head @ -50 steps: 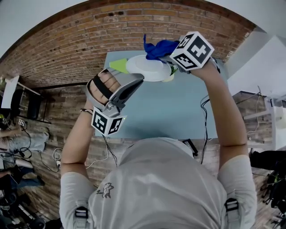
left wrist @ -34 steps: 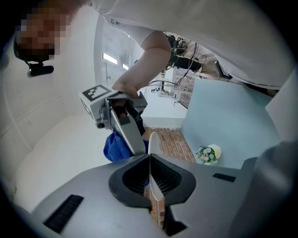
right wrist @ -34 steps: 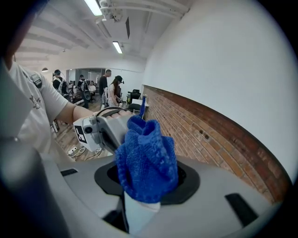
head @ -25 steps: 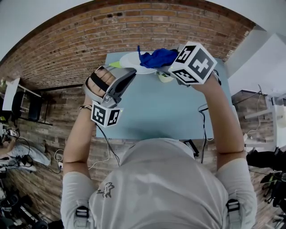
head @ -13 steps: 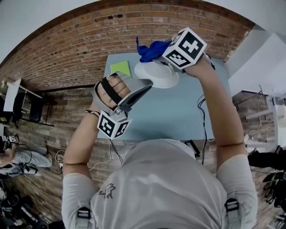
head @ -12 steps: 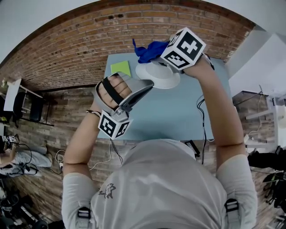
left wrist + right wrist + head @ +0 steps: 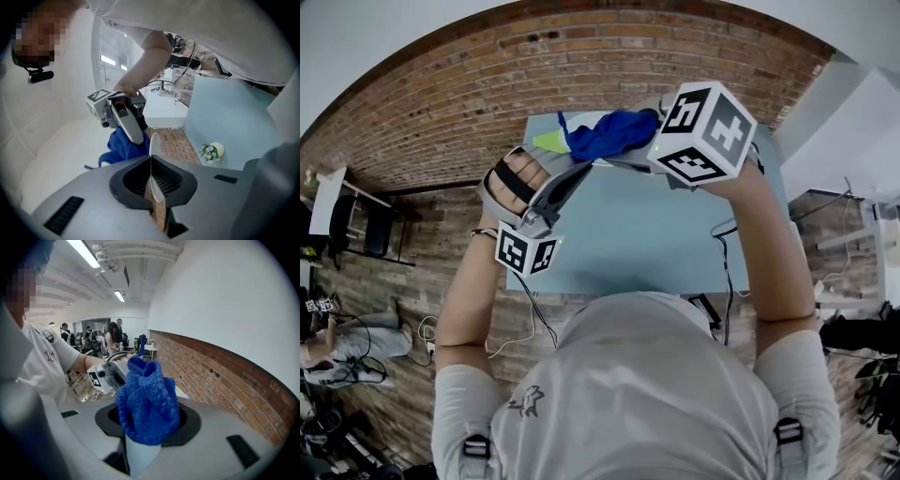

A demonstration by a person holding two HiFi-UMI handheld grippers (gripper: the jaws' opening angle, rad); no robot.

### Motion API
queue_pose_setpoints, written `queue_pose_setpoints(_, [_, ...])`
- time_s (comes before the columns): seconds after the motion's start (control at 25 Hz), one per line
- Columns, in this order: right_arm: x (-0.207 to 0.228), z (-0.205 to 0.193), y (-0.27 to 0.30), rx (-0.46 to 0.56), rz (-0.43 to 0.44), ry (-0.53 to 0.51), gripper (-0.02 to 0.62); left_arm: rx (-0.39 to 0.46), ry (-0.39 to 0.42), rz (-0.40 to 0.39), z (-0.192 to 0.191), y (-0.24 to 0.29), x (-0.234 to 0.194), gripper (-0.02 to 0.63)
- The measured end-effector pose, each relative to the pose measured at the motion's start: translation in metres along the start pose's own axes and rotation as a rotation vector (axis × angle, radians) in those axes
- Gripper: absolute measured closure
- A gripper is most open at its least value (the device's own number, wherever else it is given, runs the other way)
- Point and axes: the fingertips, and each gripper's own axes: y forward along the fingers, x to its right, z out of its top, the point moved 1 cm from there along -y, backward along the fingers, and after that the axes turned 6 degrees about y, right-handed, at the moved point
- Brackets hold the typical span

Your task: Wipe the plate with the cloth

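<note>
Left hand-held gripper (image 7: 153, 187) is clamping the plate (image 7: 154, 140) by its rim, with the jaws nearly closed on the thin edge. The plate is standing edge-on to that gripper's camera and hanging clear of the desk (image 7: 656, 244), not lying on it. This is looking deliberate: a rim pinch is keeping both faces open to the other tool and letting the holder turn the plate as needed. Right hand-held gripper (image 7: 145, 437) is clenching a bunched blue cloth (image 7: 147, 394). The wad is sticking out past the jaw tips, so fabric rather than the fingers is meeting the plate. In the left gripper view the cloth is sitting against one face of the plate and appears to be touching it, though the contact patch itself is hidden. In the head view the cloth is covering nearly all of the plate, so I'm not able to tell how much of the face is done. I'm reading this as mid-wipe. A yellow-green pad (image 7: 546, 141) and a small flower-printed ornament (image 7: 211, 151) are sitting on the desk and not involved. The risk I'm seeing is that the rim grip is a small hold, so a sideways push from the cloth is levering the plate in the jaws. I'm guessing pressure wants to be staying light and close to the clamped edge.
</note>
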Motion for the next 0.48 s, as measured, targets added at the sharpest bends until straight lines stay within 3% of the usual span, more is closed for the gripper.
queue_pose_setpoints(0.24, [0.034,-0.035,-0.014,-0.044,-0.057,0.091,0.439,-0.035,-0.011,0.011,-0.015,-0.007,-0.004,0.589])
queue_pose_setpoints(0.48, [0.07,-0.049,-0.01,-0.093,-0.124,0.146,0.439,0.039,0.018,0.037,0.026,-0.011,-0.014,0.588])
